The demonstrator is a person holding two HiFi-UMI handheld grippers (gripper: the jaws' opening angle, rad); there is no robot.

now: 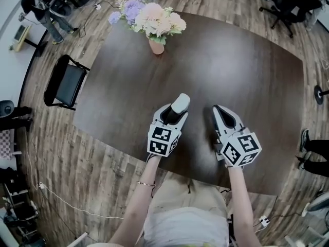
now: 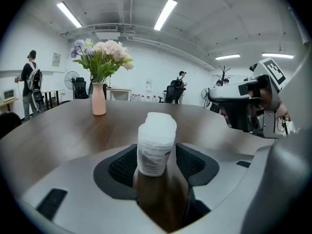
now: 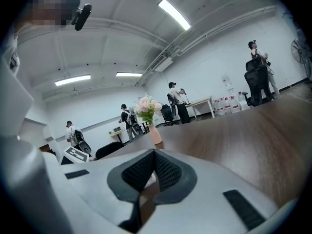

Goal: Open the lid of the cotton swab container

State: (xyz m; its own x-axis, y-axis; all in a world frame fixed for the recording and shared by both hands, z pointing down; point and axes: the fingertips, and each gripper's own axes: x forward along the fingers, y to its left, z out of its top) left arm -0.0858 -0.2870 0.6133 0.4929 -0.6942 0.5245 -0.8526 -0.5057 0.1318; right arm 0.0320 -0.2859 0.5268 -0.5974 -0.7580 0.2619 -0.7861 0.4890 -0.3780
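The cotton swab container (image 1: 180, 103) is a small white tub with a printed label and a white lid on top. It stands upright on the dark wooden table (image 1: 247, 76) near the front edge. My left gripper (image 1: 177, 112) is open around it. In the left gripper view the container (image 2: 156, 147) stands between the two dark pads (image 2: 122, 165), with a thin gap on each side. My right gripper (image 1: 216, 109) lies just to the right, shut, its pads (image 3: 168, 172) meeting tip to tip. A small pale patch shows low in their gap; I cannot tell what it is.
A pink vase of flowers (image 1: 154, 22) stands at the table's far side, and shows too in the left gripper view as the vase (image 2: 99, 99). A black chair (image 1: 64, 84) stands left of the table. People and office chairs are far off in the room.
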